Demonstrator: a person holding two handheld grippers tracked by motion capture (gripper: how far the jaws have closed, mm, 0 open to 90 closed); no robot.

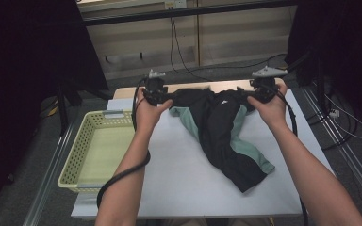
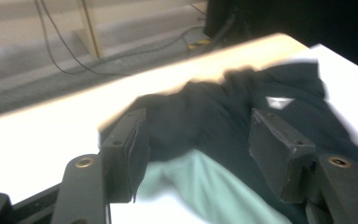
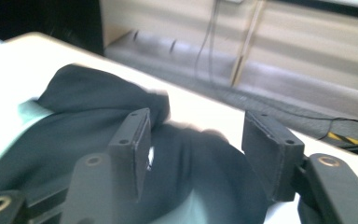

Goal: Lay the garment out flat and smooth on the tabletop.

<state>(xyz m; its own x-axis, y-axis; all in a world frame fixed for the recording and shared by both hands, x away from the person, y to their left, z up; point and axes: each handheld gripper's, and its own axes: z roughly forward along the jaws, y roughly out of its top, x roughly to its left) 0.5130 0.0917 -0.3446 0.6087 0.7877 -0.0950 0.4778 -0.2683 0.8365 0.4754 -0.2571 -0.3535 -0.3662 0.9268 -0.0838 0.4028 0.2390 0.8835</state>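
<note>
Pale yellow perforated plastic basket [image 1: 96, 150] sits just left of the white-topped bench [image 1: 184, 183], black cables [image 1: 179, 52] on the floor behind.

the shorts [image 1: 226, 136] are black with mint-green side panels and a small white label near the waist. the basket [image 1: 82, 155] is pale yellow with a lattice of holes. the table [image 1: 179, 183] is white with a tan far edge. both grippers, left [image 1: 154, 92] and right [image 1: 262, 89], are black with grey top plates.
</note>
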